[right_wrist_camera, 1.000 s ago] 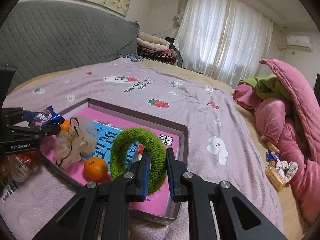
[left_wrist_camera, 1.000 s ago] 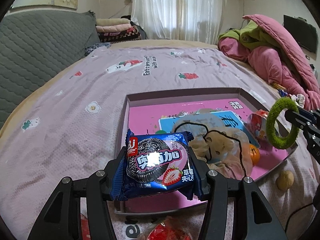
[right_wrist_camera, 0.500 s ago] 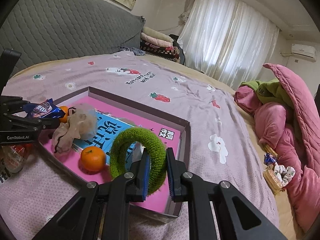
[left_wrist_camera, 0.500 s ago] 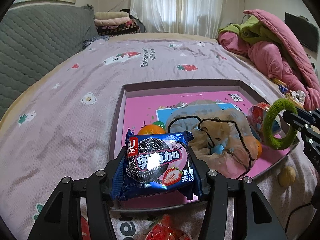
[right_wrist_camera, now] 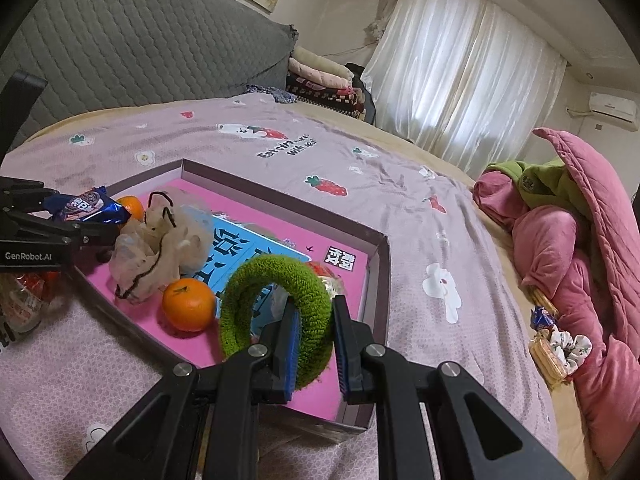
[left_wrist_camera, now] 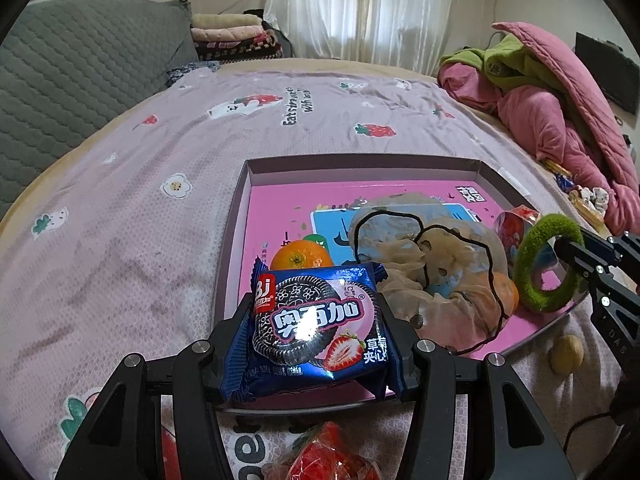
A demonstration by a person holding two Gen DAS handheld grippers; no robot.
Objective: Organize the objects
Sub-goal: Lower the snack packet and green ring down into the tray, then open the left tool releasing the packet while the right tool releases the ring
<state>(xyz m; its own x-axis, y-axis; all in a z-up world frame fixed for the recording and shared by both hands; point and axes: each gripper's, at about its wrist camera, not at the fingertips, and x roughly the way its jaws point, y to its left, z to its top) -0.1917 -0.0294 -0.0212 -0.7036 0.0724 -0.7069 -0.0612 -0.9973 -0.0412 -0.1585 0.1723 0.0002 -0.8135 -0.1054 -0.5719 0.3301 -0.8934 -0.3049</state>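
Note:
My left gripper is shut on a blue cookie packet and holds it over the near edge of the pink box tray. The packet also shows in the right wrist view. My right gripper is shut on a green fuzzy ring, held upright over the tray's corner; the ring also shows in the left wrist view. In the tray lie two oranges, a beige mesh bag and a red-wrapped item.
A walnut-like nut and a red snack bag lie on the bedspread beside the tray. Pink and green bedding is piled at the right, with snacks and a scrunchie next to it. A grey headboard stands at the left.
Both grippers have moved forward and lower over the tray, keeping their loads. An orange behind the cookie packet has come into sight.

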